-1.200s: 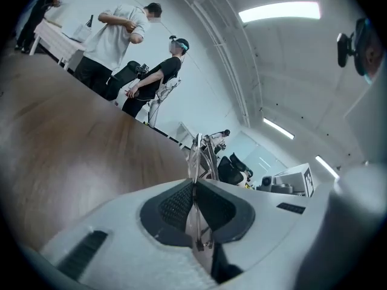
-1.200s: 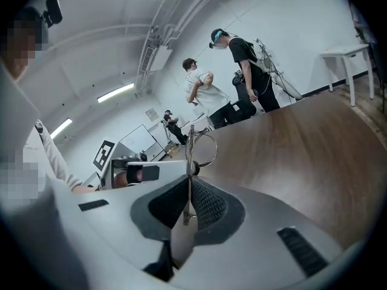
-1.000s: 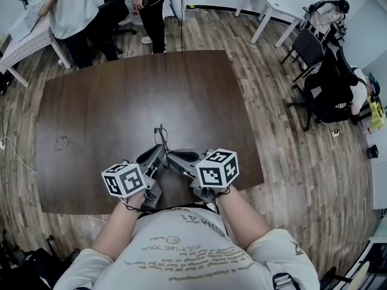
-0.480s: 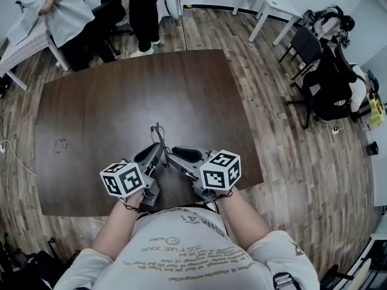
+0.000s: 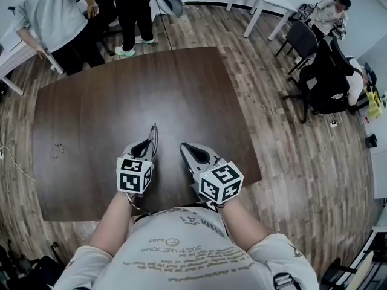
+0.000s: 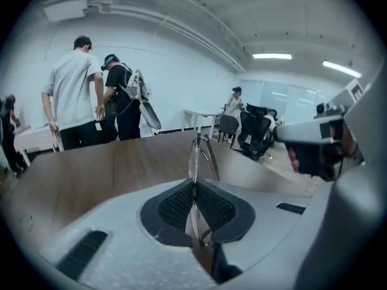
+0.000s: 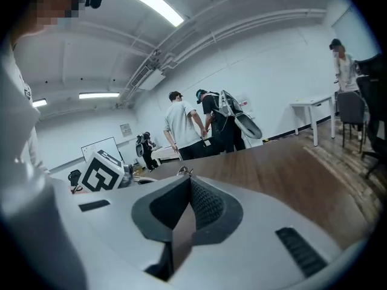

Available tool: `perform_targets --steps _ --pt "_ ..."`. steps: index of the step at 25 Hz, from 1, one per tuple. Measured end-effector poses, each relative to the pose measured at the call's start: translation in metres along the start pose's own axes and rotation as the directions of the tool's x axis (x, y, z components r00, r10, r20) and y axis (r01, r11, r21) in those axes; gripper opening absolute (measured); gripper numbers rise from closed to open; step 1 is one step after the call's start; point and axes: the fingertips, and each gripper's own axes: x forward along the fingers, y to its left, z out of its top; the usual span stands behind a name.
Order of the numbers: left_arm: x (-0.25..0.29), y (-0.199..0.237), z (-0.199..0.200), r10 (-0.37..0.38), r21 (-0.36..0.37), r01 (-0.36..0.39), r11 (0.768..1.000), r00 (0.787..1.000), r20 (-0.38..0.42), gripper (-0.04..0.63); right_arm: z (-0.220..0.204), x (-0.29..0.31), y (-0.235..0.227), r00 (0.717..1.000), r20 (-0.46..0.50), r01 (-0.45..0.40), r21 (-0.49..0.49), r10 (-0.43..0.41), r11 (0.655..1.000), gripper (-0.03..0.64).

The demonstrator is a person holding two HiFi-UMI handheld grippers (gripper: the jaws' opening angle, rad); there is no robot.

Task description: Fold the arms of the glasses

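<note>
Office room: plank floor (image 5: pixel 290 132), with a dark wood tabletop (image 5: pixel 91 113) filling the middle of the head view. People (image 5: pixel 54 17) stand at upper left, chairs (image 5: pixel 317 77) at upper right.

Both grippers sit low centre of the frame, side by side and apart.

Left gripper (image 5: pixel 147 148): jaws pinching the glasses (image 5: pixel 154 133). These stick out past the tips as a thin dark line, held rather than lying on the tabletop. In the left gripper view the pads clamp a lens edge-on. The wire frame rises above them, and one thin arm slants off to its right. I cannot tell from here whether both arms lie folded.

Right gripper (image 5: pixel 185 147): jaws have just been closing and are now pressed together, with nothing between them. It sits to the right of the glasses, not touching them.

Handling, my read:
- Very light thin metal, springy in the arms and weak at the hinges.
- The lens looks smooth and is likely to slip or smear under the pads. Too hard a squeeze could bend the rim.
- A better hold would be on the rim or bridge. The free jaws could then push an arm at mid-length, slowly, toward the lenses.
- Closed jaws would do as a blunt pusher for that.
</note>
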Motion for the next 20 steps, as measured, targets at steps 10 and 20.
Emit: perform_targets --steps 10,20 --pt "0.068 0.002 -0.026 0.213 0.537 -0.115 0.836 0.969 -0.124 0.034 -0.005 -0.019 -0.030 0.998 -0.010 0.070 0.069 -0.070 0.995 0.012" --pt "0.131 -0.005 -0.072 0.343 0.864 -0.078 0.497 0.933 -0.113 0.034 -0.015 -0.029 -0.062 0.997 -0.037 0.077 0.098 -0.074 0.992 0.014"
